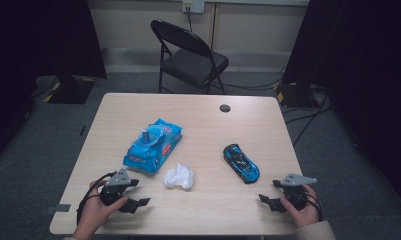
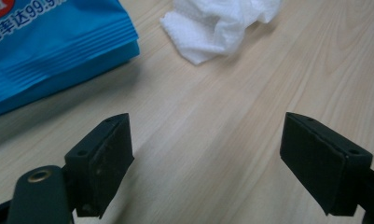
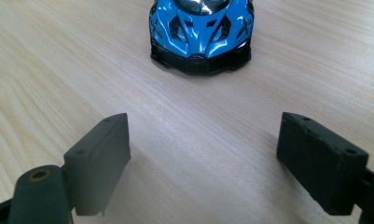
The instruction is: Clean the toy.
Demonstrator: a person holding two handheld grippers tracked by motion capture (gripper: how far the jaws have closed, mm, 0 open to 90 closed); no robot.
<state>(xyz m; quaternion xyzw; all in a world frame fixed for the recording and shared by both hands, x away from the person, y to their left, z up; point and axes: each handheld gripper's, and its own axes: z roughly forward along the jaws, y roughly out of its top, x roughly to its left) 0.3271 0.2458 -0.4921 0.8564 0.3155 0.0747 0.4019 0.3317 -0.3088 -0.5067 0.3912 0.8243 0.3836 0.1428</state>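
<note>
A blue pack of wet wipes [image 1: 152,145] lies left of the table's middle, its lid flap raised. A crumpled white wipe [image 1: 179,176] sits just in front of the pack. To the right stands a blue toy car [image 1: 241,162]. My left gripper [image 1: 137,193] rests near the front left edge, open, nothing between its jaws; its own view has the pack [image 2: 49,46] and the wipe [image 2: 219,25] ahead. My right gripper [image 1: 270,194] is open at the front right, with the toy car [image 3: 201,32] just ahead of its empty jaws.
The light wooden table [image 1: 203,120] has a dark round cable hole [image 1: 225,108] near its far edge. A black folding chair [image 1: 190,57] stands behind the table. Cables run over the grey carpet at the right.
</note>
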